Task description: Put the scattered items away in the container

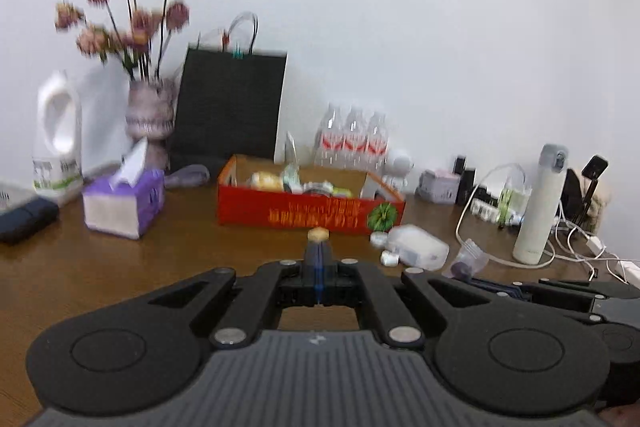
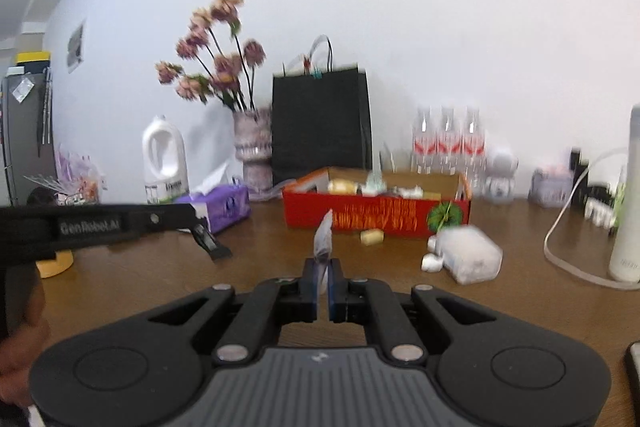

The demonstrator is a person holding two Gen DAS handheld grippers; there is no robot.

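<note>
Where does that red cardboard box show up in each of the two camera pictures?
Left wrist view: the red box sits at centre, just beyond the fingers.
Right wrist view: the red box sits right of centre, mid-height.
Shared landmark: the black paper bag stands behind the box's left end in both.

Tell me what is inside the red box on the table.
The red box holds a yellowish bun-like item, a pale wrapped packet and other small packaged things, all blurred. Its front wall hides whatever lies lower down or on the bottom.
</note>
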